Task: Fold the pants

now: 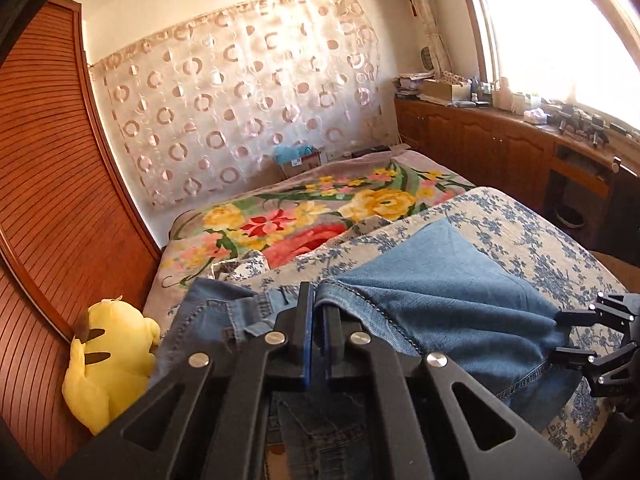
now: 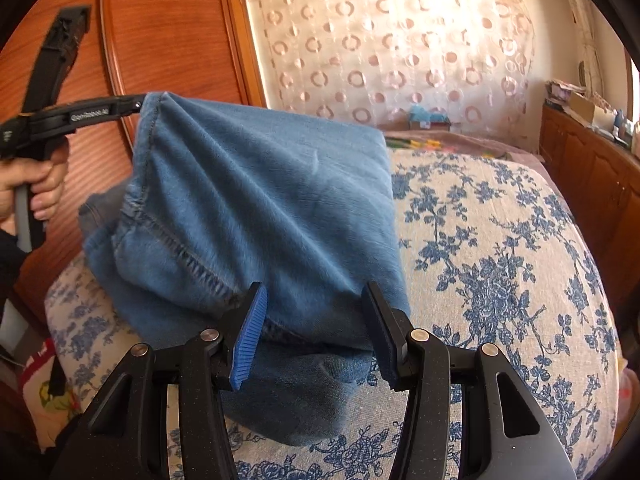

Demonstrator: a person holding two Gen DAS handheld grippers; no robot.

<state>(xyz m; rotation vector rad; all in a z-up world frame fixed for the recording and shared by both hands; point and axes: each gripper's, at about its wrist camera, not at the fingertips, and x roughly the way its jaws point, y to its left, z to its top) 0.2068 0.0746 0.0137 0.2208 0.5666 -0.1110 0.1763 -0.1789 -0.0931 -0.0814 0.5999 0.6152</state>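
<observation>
Left wrist view: the left hand-held gripper [image 1: 316, 308] sits nearest the lens with its jaws together, clamped on a stitched edge of the blue jeans [image 1: 440, 288]. The denim stretches rightward from this grip to the right hand-held gripper [image 1: 560, 332] at the frame edge, where a bunched portion of fabric meets its fingers. More denim, with a seam and pocket stitching, lies below and to the left of the left gripper. The jeans rest on the bed [image 1: 540, 240], over a blue-flowered cover. A yellow plush toy [image 1: 108, 364] sits at the left, against the wooden wardrobe [image 1: 60, 180]. Farther back lies a floral blanket [image 1: 320, 208], then a circle-patterned curtain [image 1: 248, 96] on the wall.

Right wrist view: the right hand-held gripper [image 2: 316, 320] has its jaws apart, with a thick fold of the jeans [image 2: 260, 200] between the blue pads [image 2: 246, 340]; whether they press on it cannot be told. Beyond, the left hand-held gripper [image 2: 138, 106], gripped by a hand [image 2: 36, 192], holds a lifted corner of the denim.
</observation>
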